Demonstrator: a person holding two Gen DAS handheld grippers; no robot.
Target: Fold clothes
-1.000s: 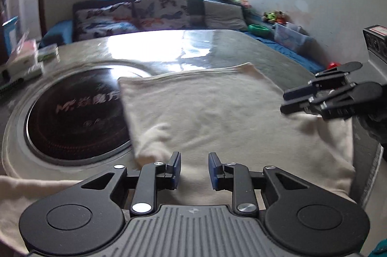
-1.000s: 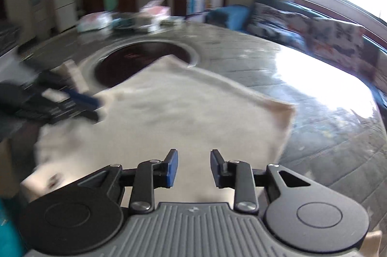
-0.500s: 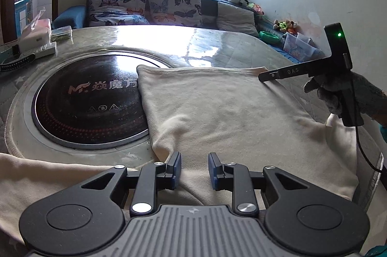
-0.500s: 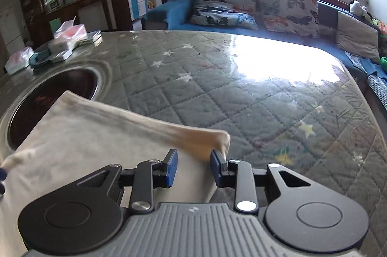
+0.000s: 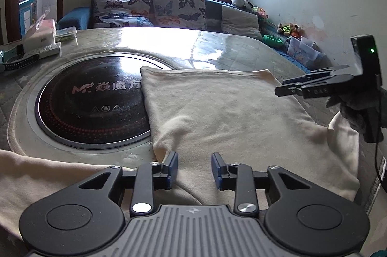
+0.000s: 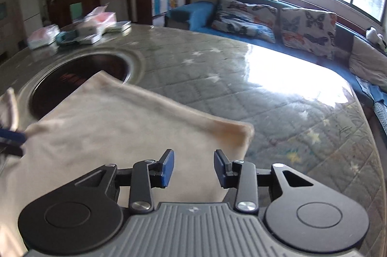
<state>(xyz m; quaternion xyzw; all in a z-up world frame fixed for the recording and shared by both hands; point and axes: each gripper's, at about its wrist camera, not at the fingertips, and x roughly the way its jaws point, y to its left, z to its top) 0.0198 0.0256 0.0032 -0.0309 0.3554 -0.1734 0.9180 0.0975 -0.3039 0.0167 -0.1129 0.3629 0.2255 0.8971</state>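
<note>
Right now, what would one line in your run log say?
task: fold clothes | cream garment: folded, flat on table | left gripper: open, jaws just widened, empty | right gripper: open, jaws just widened, empty

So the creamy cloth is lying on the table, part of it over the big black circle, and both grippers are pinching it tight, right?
Not quite. The creamy cloth does lie on the table, partly over the black circle, but neither gripper pinches it. The left gripper and right gripper have just been opening, and each wrist view shows the blue pads apart with nothing clamped between them.
</note>
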